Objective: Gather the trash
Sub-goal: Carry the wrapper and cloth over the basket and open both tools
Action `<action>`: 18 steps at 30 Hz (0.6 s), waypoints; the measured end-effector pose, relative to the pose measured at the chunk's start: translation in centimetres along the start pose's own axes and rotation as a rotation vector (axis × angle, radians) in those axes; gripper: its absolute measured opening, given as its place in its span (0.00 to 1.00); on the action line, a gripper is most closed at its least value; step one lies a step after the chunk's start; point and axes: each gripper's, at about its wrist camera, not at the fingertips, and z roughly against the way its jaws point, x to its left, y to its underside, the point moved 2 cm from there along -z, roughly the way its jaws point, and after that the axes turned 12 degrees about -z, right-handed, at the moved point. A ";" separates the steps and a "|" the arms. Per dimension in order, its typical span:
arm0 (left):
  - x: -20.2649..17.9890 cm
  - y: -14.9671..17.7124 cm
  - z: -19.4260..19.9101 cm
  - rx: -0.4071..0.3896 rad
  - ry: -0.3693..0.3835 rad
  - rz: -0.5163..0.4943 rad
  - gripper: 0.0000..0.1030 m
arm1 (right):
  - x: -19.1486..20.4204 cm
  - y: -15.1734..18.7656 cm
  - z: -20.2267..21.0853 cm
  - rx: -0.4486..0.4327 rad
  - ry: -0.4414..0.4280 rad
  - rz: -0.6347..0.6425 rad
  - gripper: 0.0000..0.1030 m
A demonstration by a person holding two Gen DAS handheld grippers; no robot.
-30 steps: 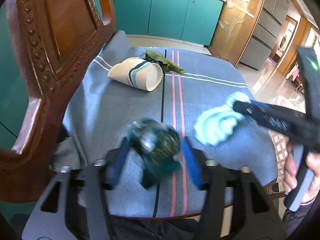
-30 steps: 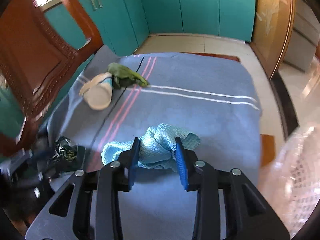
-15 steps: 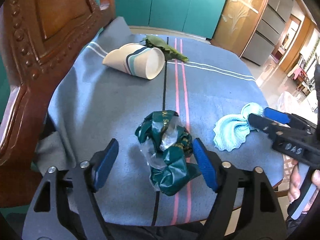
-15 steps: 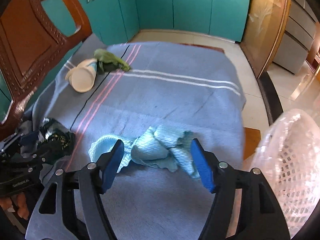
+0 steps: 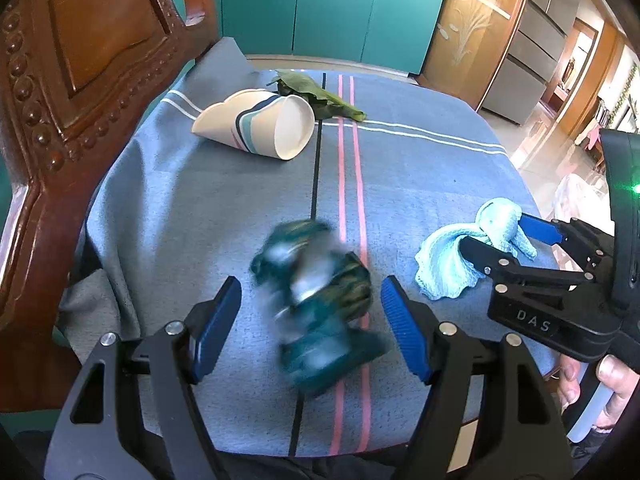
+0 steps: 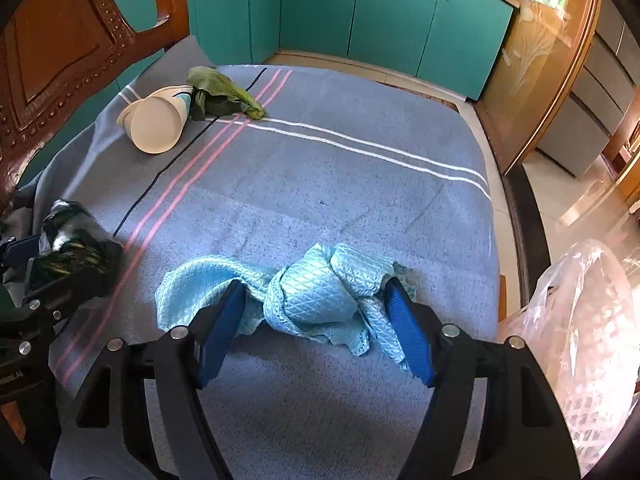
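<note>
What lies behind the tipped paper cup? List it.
Behind the paper cup lies a crumpled green leaf, touching its side. The part of the leaf behind the cup is hidden.

A crumpled dark-green wrapper lies near; a bunched pale-blue cloth to its right; a tipped paper cup and green leaf lie far.

I see a table covered with a blue-grey cloth that has pink, white and dark stripes. A carved wooden chair stands against its left edge. Behind the table I see teal cabinets, and further right a wooden panel with a plant pattern.
</note>
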 end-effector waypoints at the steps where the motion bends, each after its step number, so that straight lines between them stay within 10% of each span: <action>1: -0.1 -0.1 -0.1 0.000 0.001 -0.002 0.71 | 0.0 0.0 0.1 -0.003 -0.001 0.004 0.64; 8: -0.5 -0.5 -0.3 -0.004 -0.007 -0.023 0.56 | -0.1 0.1 0.8 -0.012 -0.025 0.004 0.40; 18: -1.2 -1.6 2.7 -0.079 -0.048 -0.050 0.52 | -1.2 -0.4 5.4 -0.113 -0.031 -0.010 0.39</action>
